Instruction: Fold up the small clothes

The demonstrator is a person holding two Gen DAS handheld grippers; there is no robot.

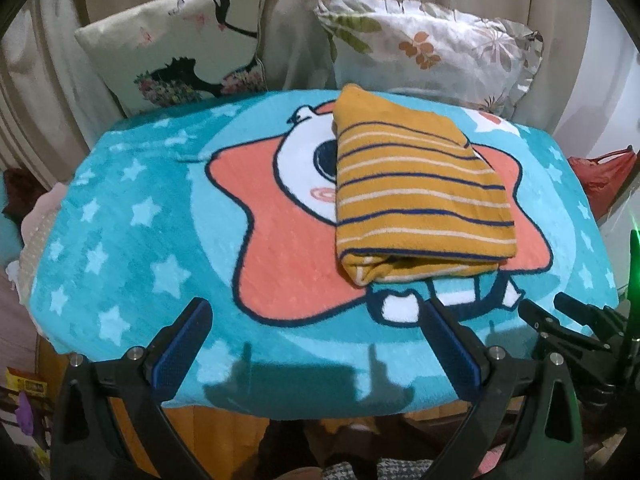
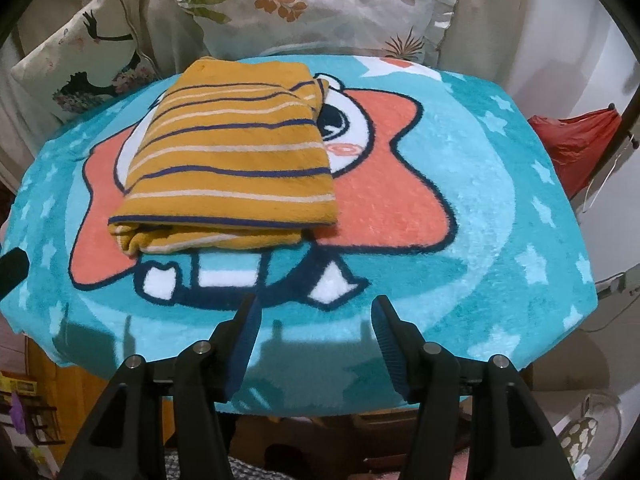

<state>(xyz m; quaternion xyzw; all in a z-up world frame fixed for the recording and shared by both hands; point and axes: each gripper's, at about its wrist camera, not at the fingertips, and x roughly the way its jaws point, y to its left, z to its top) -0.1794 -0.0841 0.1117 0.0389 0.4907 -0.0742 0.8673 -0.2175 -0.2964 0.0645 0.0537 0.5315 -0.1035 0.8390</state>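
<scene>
A mustard-yellow garment (image 1: 416, 196) with navy and cream stripes lies folded into a thick rectangle on a turquoise cartoon blanket (image 1: 132, 216). It also shows in the right wrist view (image 2: 232, 156), left of centre on the blanket (image 2: 500, 200). My left gripper (image 1: 316, 308) is open and empty, over the blanket's near edge, short of the garment. My right gripper (image 2: 316, 306) is open and empty, also near the front edge. The right gripper shows in the left wrist view (image 1: 560, 312) at the far right.
Two cushions lean at the back: one with a black bird print (image 1: 180, 40) and one floral (image 1: 432, 44). A red bag (image 2: 576, 140) hangs off the right side. The blanket covers a wooden table (image 1: 216, 436). Clutter sits low on the left.
</scene>
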